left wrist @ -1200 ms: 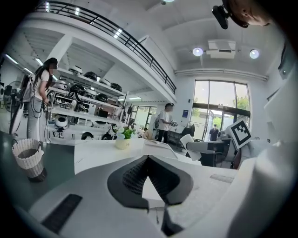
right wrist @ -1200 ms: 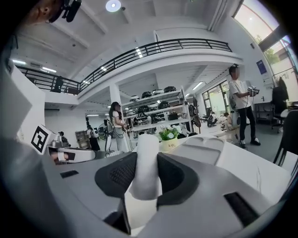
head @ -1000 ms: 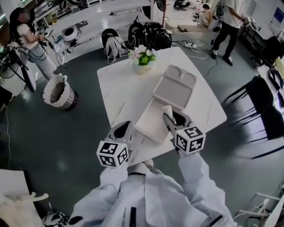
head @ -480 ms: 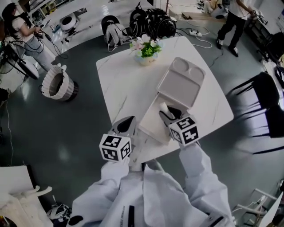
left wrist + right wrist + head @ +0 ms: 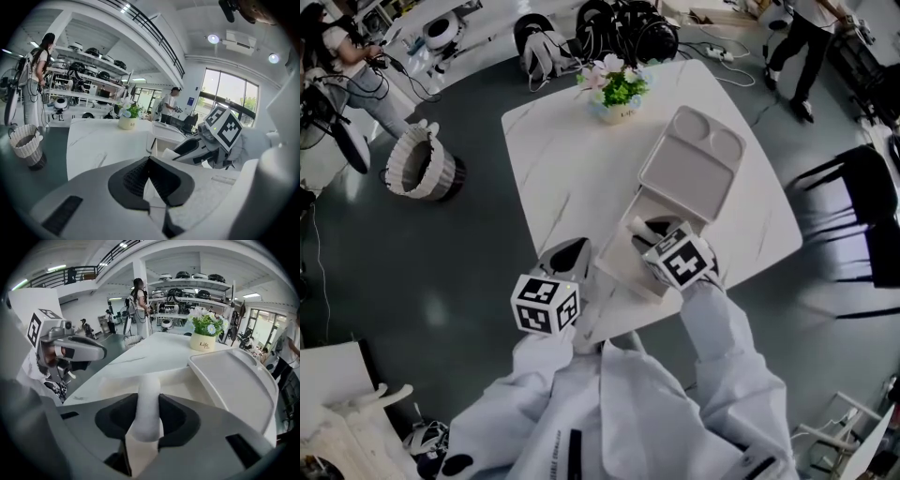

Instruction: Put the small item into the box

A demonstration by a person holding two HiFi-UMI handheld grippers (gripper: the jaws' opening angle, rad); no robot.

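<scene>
Currently we hold the right gripper (image 5: 649, 239) over the open white box (image 5: 617, 264), at the near edge of the white marble table (image 5: 558, 178). Its jaws are clamped on the small item (image 5: 146, 406), a pale roll-shaped piece. In the right gripper view both dark pads press against its sides, and its rounded end sticks out beyond the jaw tips. The item sits above the base of the box. We cannot tell whether it touches the bottom.

The box lid (image 5: 692, 171) lies folded back flat on the table beyond the base, with its moulded inner side up.

We hold the left gripper (image 5: 570, 255) just beside the box on its left, over the table edge. In the left gripper view its jaw tips are together with nothing between them.

A potted plant (image 5: 619, 94) with small flowers stands at the far side of the table, well apart from the box. On the grey floor, a woven wastebasket (image 5: 420, 169) stands to the left of the table and a black chair (image 5: 853, 202) to its right.
</scene>
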